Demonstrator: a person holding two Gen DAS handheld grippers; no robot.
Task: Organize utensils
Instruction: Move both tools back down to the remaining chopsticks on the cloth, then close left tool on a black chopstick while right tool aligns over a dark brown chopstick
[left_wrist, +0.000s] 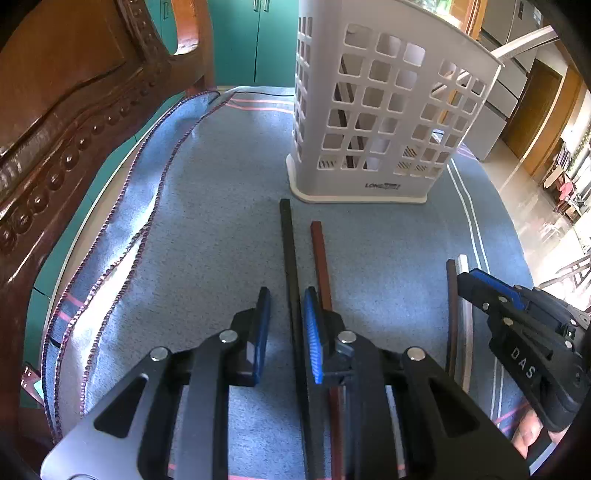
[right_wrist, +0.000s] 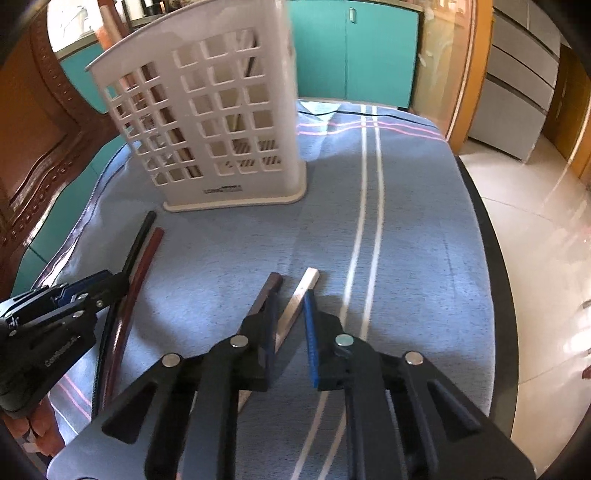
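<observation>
Lying on a blue striped cloth before a white slotted utensil basket, a black chopstick is running between the narrowly parted jaws of the left gripper, its red-brown partner just outside the right finger. The left wrist view alone is showing that; whether the pads are pressing is unclear. The right wrist view is showing the right gripper, jaws similarly narrow, straddling a white chopstick, a dark brown chopstick passing under its left finger.
</observation>
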